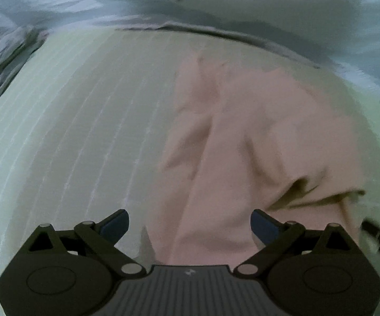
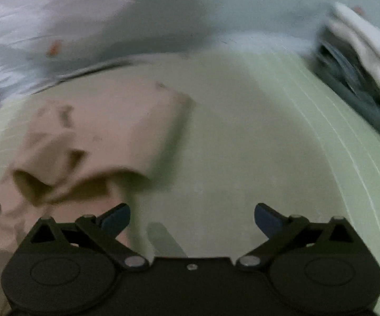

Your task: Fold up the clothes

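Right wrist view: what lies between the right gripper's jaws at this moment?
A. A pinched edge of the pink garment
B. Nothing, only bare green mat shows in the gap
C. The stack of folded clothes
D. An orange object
B. The right gripper has its jaws spread wide over the green mat, while the pink garment lies off to the left and the folded stack sits far off at upper right.

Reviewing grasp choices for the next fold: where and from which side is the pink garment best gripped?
Probably the raised, doubled edge of the pink garment, where the fabric lifts off the green mat and leaves a dark gap. Bring the open right gripper in low from the bare mat side, one finger sliding under that lip; elsewhere the cloth lies flat.
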A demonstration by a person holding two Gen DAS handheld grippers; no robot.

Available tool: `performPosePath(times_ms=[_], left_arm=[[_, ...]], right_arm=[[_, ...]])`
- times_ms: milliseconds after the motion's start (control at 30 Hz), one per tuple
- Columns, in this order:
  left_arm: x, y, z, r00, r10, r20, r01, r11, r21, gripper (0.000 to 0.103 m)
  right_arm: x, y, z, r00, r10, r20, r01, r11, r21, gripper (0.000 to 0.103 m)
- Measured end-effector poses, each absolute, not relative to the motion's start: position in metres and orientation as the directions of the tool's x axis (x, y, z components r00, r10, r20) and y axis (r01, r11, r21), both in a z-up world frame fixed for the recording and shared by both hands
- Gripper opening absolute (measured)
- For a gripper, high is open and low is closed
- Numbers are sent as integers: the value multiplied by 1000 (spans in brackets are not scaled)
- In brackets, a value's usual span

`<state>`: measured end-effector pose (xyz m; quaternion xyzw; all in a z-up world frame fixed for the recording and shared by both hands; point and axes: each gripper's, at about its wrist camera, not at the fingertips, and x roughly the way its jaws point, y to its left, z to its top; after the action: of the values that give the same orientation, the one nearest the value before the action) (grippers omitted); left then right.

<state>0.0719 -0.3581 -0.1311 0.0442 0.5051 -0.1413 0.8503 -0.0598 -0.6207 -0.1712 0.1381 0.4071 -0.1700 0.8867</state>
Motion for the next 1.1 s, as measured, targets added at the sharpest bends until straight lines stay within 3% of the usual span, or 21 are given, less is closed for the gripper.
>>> performPosePath(times_ms=[300,467,533,633,700,767,967,1100], left_arm=[[83,-413,-123,444,-280,-851,412,907,-84,98],[87,-429,-125,434,-317,-843,459,883,-96,96],[88,-434,-127,429,-331,-840,475,874,-102,90],[89,-440,-138,404,-299,-864,478,875,-80,70],[90,-440,-143,393,-286,-874,476,877,-74,31],[90,-437,-144,389,-288,-875,468,880,-81,15],[81,-414,-96,526,-337,-781,485,873,-49,12],[93,-378,-71,647,-267,-714,393,919,12,12]], right_arm=[[-64,-628,-189,559,-284,-779,449,894,-3,103],[-65,-631,-189,577,-281,-767,445,896,7,103],[-66,-630,-188,582,-281,-763,442,897,7,103],[-66,-629,-188,584,-282,-761,441,897,6,103],[-65,-629,-188,582,-283,-762,442,897,5,103],[-64,-628,-188,581,-284,-763,444,896,5,103],[-65,-626,-184,551,-265,-791,442,897,8,103],[-72,-614,-182,539,-258,-802,438,899,6,103]])
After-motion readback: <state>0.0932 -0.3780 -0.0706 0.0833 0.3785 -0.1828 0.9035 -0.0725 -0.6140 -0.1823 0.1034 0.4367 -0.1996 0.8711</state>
